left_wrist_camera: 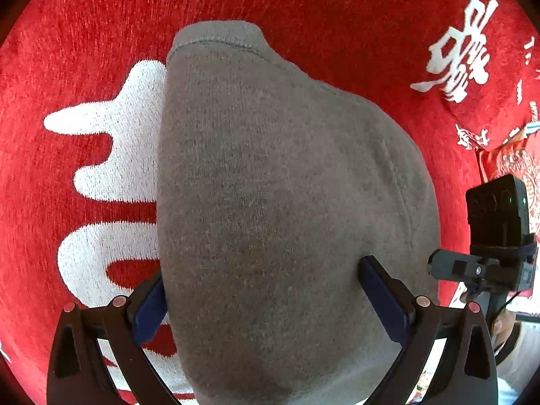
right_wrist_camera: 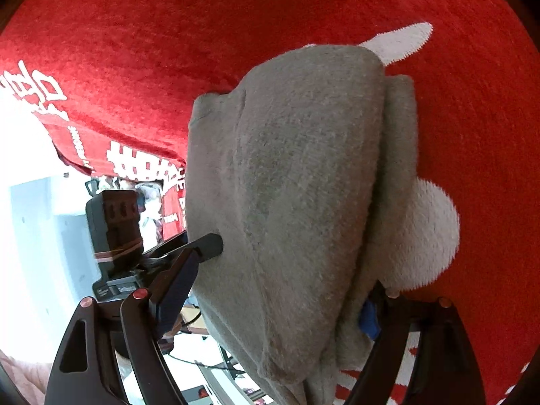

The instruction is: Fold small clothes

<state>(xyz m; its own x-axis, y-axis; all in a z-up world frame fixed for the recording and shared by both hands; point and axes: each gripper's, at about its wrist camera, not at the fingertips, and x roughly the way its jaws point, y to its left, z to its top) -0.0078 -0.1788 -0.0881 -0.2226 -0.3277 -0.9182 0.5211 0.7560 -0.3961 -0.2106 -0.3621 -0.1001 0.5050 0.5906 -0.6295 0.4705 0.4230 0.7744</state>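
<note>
I find the grey fleecy knit garment (left_wrist_camera: 270,202) lying on the red plush cloth with white woven characters (left_wrist_camera: 84,67) that covers the work surface. It is already gathered into a compact bundle. The right wrist view shows at least two stacked layers along its right edge, so I judge the main folds done. What appears left is a last fold or a squaring and pressing of the bundle. I cannot tell which kind of garment it is.

Orientation: in the left wrist view the long axis runs away from the camera. A stitched hem or band (left_wrist_camera: 216,42) forms the far narrow end, and the broad end lies between the fingers. From the right wrist view the garment (right_wrist_camera: 297,185) likewise runs lengthwise away from the camera, leaning slightly right.

Left gripper (left_wrist_camera: 270,303): jaws spread wide, straddling the bundle's near end. The blue pads (left_wrist_camera: 384,303) lie at or against the fabric, with no pinch evident.

Right gripper (right_wrist_camera: 280,307): jaws also wide, with the layered edge between them. The right finger is mostly hidden by cloth; whether it is pressing, I cannot tell.
</note>
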